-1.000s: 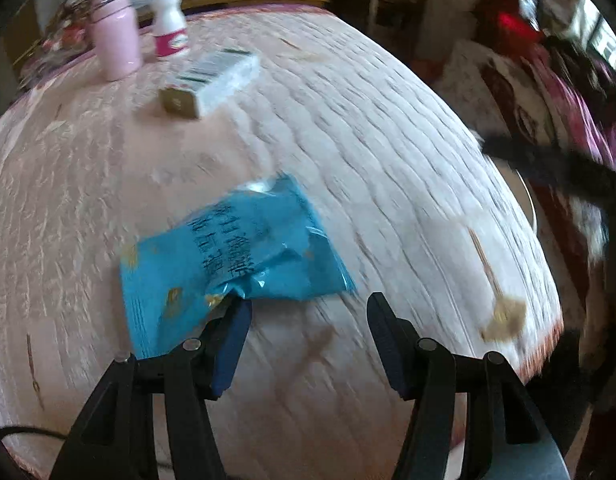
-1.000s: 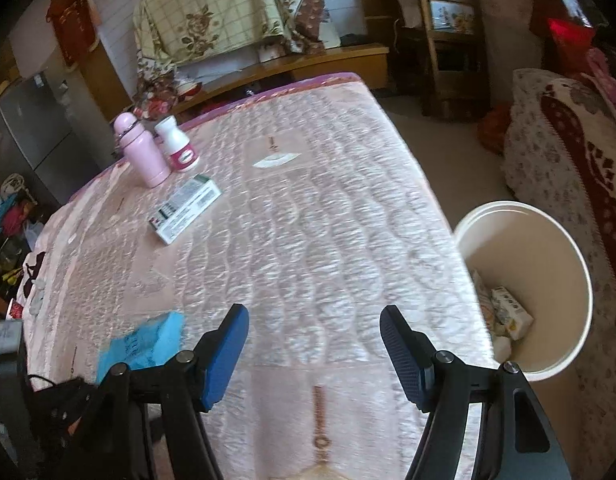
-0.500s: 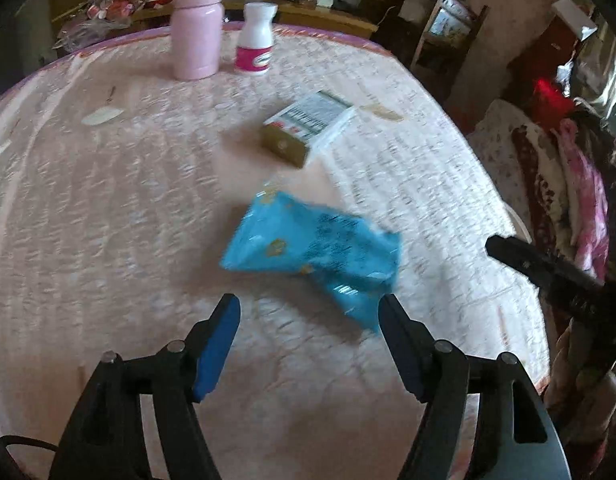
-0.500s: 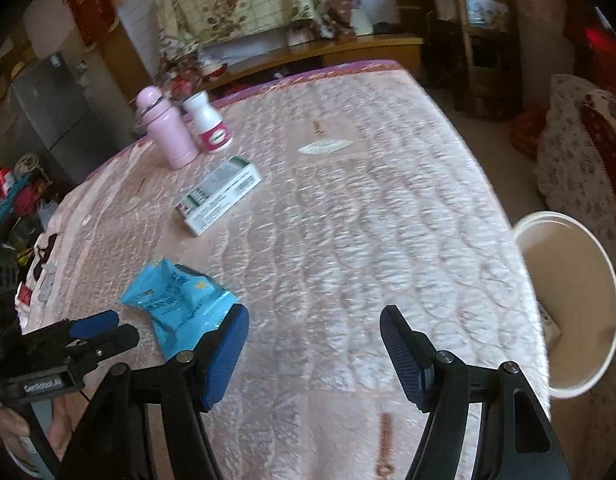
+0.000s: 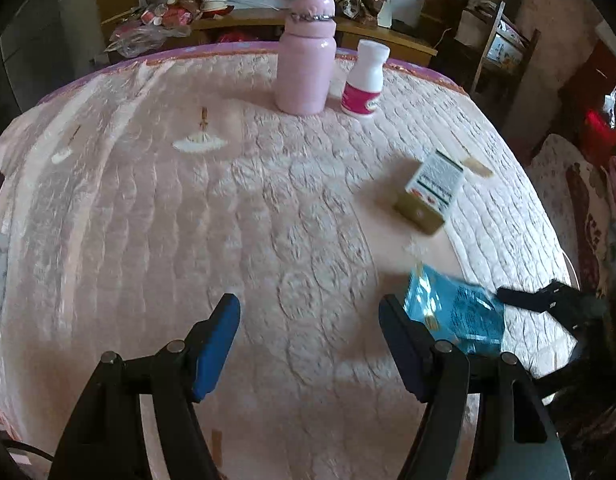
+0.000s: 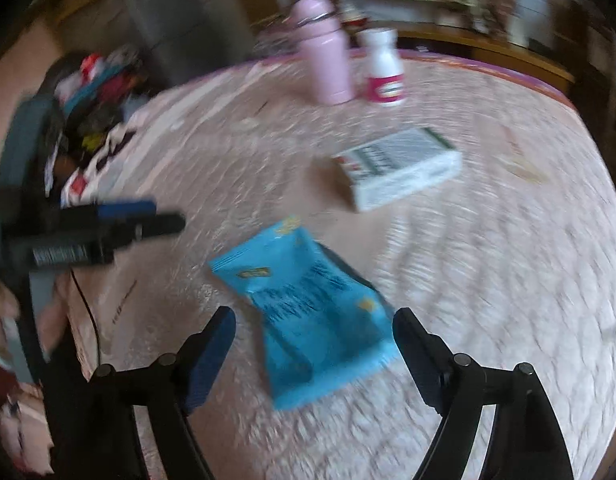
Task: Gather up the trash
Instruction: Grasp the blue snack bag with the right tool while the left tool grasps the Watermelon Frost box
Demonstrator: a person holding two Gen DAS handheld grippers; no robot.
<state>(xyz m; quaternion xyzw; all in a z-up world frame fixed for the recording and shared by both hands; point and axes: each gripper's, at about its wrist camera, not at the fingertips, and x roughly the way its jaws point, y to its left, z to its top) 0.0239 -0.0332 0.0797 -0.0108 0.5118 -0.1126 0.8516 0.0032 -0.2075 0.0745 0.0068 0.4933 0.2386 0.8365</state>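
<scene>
A blue snack wrapper (image 6: 312,312) lies flat on the pink quilted bedspread (image 6: 488,280). My right gripper (image 6: 314,324) hangs over it with a finger on each side; its jaws are opening and the pads do not press on the wrapper. My left gripper (image 5: 310,316) is open over bare quilt with nothing between its fingers. In the left wrist view the wrapper (image 5: 452,308) lies just outside the right finger, with the right gripper (image 5: 548,300) beyond it. The right wrist view is blurred and shows the left gripper (image 6: 139,220) at the left.
A white and green carton (image 6: 400,168) lies beyond the wrapper. A pink flask (image 5: 305,68) and a white pill bottle (image 5: 366,80) stand upright near the far edge. Furniture and clutter surround the bed; a wooden chair (image 5: 504,48) stands at the back right.
The left gripper has swung left, away from the wrapper, and its jaws have widened. The right gripper has swung left over the wrapper and opened wider; the white bin has left its view.
</scene>
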